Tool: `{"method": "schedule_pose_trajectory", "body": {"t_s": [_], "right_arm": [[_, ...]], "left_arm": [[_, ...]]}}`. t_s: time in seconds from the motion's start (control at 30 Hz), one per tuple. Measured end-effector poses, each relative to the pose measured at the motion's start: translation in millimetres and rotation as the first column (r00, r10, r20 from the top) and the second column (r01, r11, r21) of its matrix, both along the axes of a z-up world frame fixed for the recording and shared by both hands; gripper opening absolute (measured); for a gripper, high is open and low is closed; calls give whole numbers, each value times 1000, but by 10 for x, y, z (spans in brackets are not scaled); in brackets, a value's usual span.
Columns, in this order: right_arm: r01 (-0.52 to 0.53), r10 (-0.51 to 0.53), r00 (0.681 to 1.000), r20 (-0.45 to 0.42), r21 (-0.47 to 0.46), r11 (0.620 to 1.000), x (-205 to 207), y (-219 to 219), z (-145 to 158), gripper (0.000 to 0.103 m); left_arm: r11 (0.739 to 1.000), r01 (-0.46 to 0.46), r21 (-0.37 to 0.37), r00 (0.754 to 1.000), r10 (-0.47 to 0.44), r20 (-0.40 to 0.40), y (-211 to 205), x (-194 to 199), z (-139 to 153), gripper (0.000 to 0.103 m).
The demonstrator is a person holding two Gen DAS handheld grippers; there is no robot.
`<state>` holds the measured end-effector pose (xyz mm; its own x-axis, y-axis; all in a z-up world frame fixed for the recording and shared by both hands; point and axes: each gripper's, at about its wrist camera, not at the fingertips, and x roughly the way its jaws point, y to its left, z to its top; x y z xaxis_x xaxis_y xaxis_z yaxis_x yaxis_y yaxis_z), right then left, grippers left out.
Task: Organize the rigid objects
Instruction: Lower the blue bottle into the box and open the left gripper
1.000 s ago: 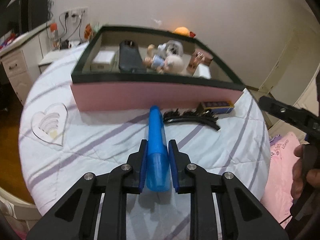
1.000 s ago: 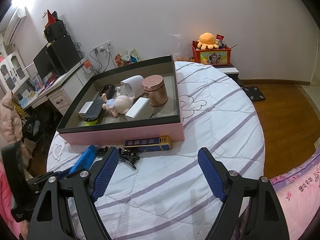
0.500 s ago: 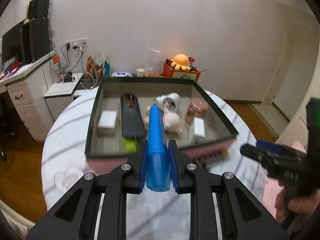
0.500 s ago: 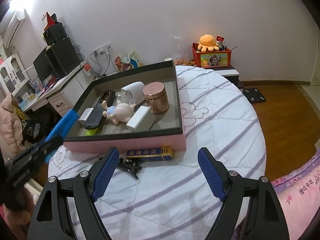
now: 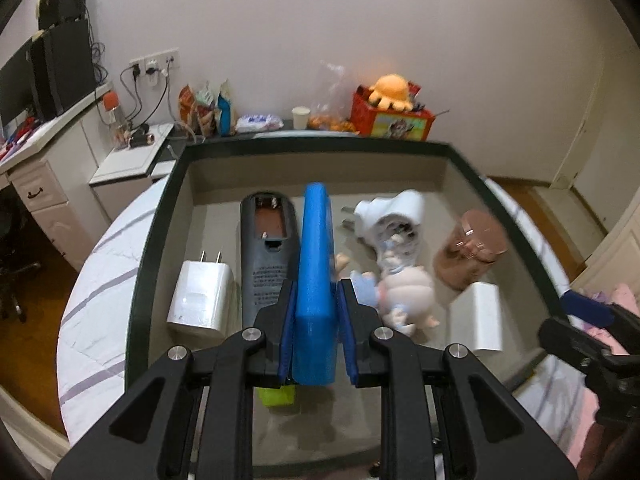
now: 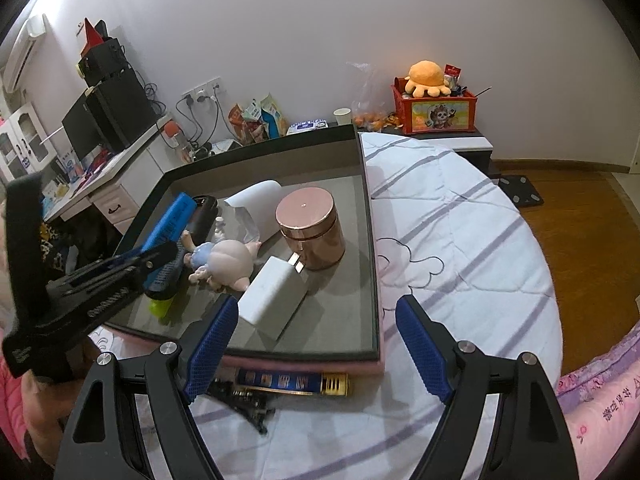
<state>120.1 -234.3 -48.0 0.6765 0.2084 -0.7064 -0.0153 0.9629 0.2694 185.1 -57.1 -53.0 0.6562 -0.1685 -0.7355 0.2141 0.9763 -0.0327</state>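
Left gripper [image 5: 316, 322] clamped tight on blue bar [image 5: 316, 264], poised above pink-sided box [image 6: 372, 236] over black remote [image 5: 268, 248], right gripper [image 6: 316, 344] wide open, empty.

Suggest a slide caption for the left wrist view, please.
Left gripper carries a blue bar over the tray, above a black remote.

The blue bar [image 5: 316, 276] hid much of the black remote [image 5: 267, 256], the doll [image 5: 400, 284] and copper jar [image 5: 470, 250] smeared with blur, the black clip [image 6: 244, 400] half-covered below.
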Motion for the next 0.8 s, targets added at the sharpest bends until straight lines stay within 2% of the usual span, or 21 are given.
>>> {"method": "schedule_pose_trajectory", "body": {"t_s": [0.07,0.1,0.13,0.17,0.3,0.53,0.8], "right_arm": [[0,0,1000,-6,1,1000,19,-3,-24,82],[0,0,1000,-9,0,1000,17,-5,-35,82],[2,-2,1000,-10,0,1000,5,-8,-39,82],[3,-3,1000,-11,-2,1000,-10,-8,-35,82],[6,-6,1000,8,-13,1000,-145,-1,38,82],[8,-6,999,46,-33,999,-457,46,181,82],[-21,24,999,46,-69,997,-745,246,166,82]], "left_arm": [[1000,-16,21,1000,16,-5,-9,27,-39,30],[999,-27,39,1000,27,1,-24,19,-33,57],[998,-38,50,999,38,3,-30,12,-25,89],[998,-48,44,999,47,21,-19,-23,3,98],[999,-43,22,997,41,64,32,-189,153,101],[996,-83,27,990,80,120,204,-622,367,103],[994,-109,9,989,107,98,449,-1112,295,103]]}}
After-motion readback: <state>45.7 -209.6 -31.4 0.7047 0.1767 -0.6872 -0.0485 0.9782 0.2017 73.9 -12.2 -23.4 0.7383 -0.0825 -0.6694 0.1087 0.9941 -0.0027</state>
